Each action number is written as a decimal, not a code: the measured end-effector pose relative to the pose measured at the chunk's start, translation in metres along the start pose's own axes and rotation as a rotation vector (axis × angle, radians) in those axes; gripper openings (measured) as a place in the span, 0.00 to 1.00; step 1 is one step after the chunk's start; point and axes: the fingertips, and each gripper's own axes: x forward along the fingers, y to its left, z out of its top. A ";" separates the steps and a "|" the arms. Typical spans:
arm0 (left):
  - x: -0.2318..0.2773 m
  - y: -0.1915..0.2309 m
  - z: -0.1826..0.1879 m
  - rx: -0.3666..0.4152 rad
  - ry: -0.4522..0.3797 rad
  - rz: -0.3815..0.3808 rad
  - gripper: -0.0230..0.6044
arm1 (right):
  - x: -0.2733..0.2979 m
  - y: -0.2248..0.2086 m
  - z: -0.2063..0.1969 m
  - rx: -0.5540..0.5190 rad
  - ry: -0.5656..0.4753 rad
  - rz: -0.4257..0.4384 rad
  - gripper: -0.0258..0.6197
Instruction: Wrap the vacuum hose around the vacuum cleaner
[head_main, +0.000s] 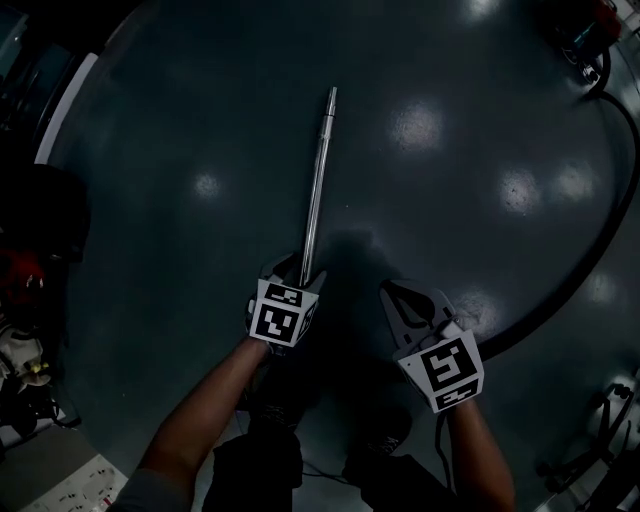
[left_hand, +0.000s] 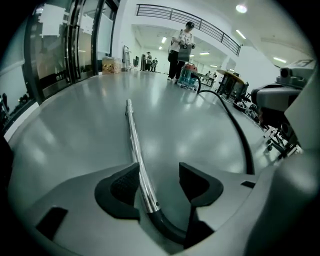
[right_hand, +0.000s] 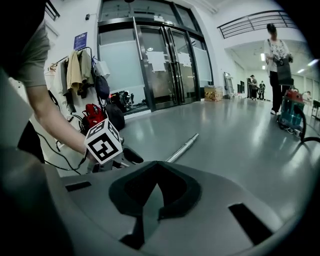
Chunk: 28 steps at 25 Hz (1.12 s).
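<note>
A long chrome vacuum wand (head_main: 316, 190) lies on the dark floor, pointing away from me. Its near end, with a black hose cuff, runs between the jaws of my left gripper (head_main: 295, 272), which stand open; the tube (left_hand: 134, 140) lies beside the left pad and clear of the right one. My right gripper (head_main: 405, 300) hovers to the right of the wand, shut with nothing in it (right_hand: 159, 187). A black hose (head_main: 590, 250) curves along the right to the vacuum cleaner (head_main: 590, 30), far off at the top right. The vacuum cleaner (right_hand: 291, 112) stands beside a person.
A person (left_hand: 182, 45) stands by the vacuum cleaner at the far end of the hall. Glass doors, hanging coats (right_hand: 82, 70) and a red bag (right_hand: 95, 114) line the left wall. Tripods and gear (left_hand: 280, 100) stand at the right. A power strip (head_main: 85, 485) lies near my feet.
</note>
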 end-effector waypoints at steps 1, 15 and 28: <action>0.015 0.007 -0.008 -0.003 0.011 0.012 0.43 | 0.009 -0.002 -0.010 -0.012 0.001 0.004 0.05; 0.115 0.055 -0.052 -0.066 0.131 0.107 0.43 | 0.078 -0.021 -0.080 -0.080 0.037 0.101 0.05; 0.084 0.046 -0.010 -0.061 0.021 0.091 0.35 | 0.073 -0.022 -0.060 -0.205 0.083 0.137 0.05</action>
